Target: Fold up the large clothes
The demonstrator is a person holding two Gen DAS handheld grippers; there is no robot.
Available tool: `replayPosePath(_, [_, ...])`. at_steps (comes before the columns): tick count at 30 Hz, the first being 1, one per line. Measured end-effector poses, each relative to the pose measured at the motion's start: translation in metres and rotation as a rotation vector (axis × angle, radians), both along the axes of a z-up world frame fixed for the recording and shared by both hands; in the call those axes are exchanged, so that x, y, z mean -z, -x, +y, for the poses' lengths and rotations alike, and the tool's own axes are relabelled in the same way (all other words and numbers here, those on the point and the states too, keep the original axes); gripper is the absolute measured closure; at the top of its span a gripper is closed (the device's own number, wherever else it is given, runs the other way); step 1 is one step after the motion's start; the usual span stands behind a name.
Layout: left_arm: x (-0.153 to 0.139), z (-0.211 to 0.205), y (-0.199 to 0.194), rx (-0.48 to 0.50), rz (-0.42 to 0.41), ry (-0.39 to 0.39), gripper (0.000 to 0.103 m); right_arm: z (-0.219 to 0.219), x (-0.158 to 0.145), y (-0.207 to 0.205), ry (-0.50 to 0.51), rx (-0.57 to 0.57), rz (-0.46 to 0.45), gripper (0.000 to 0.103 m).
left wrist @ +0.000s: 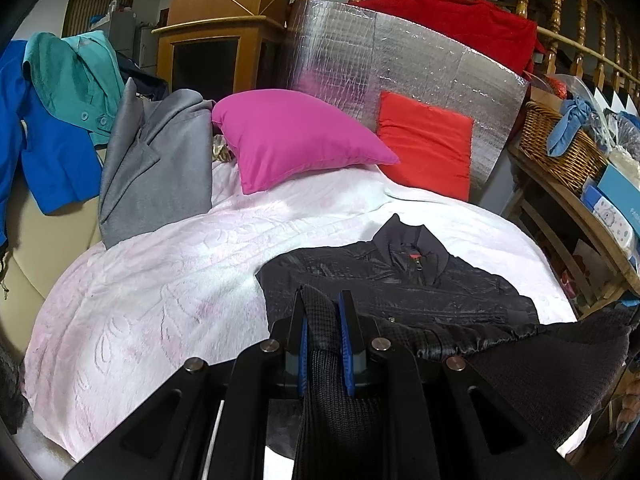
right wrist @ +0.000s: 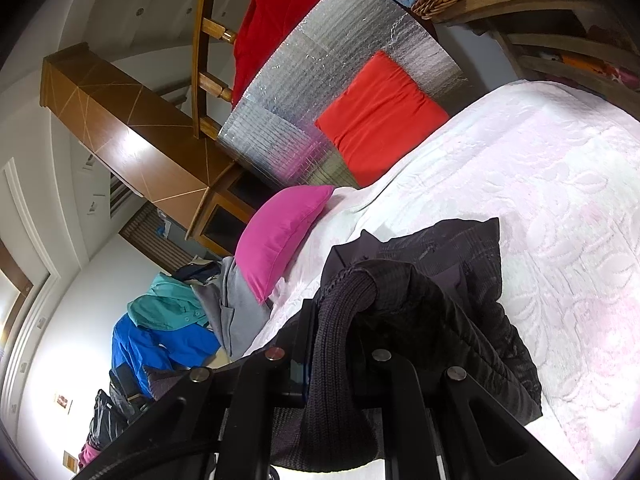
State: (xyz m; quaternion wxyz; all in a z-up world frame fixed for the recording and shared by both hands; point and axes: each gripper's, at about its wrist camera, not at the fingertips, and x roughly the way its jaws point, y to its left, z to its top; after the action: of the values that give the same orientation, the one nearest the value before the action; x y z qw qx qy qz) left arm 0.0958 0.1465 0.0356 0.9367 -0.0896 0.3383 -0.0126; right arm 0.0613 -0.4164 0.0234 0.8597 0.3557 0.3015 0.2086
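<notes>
One dark, shiny quilted jacket (left wrist: 400, 284) with ribbed knit trim lies on the bed's white-pink blanket (left wrist: 168, 280), collar toward the far cushions, its length running near to far. The left gripper (left wrist: 323, 312) pinches a knit hem band between its fingers; the right gripper (right wrist: 340, 312) pinches a bunched knit cuff. Two cushions: one magenta (left wrist: 292, 140), one orange-red (left wrist: 424, 144).

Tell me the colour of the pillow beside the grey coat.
Magenta pink pillow, clearest in the left wrist view.

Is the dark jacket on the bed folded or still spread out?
Partly folded: the jacket lies collar-up on the bedspread, its ribbed hem lifted, clamped by both grippers.
</notes>
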Motion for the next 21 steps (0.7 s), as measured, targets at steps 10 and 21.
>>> replayPosePath(10, [0.007,-0.003,-0.023,-0.008,0.022,-0.019,0.088,0.002,0.006,-0.024,-0.001,0.002,0.008,0.091])
replayPosePath(21, [0.014,0.001,-0.048,-0.031,0.044,-0.019,0.088,0.0,0.003,-0.044,0.006,0.003,0.004,0.091])
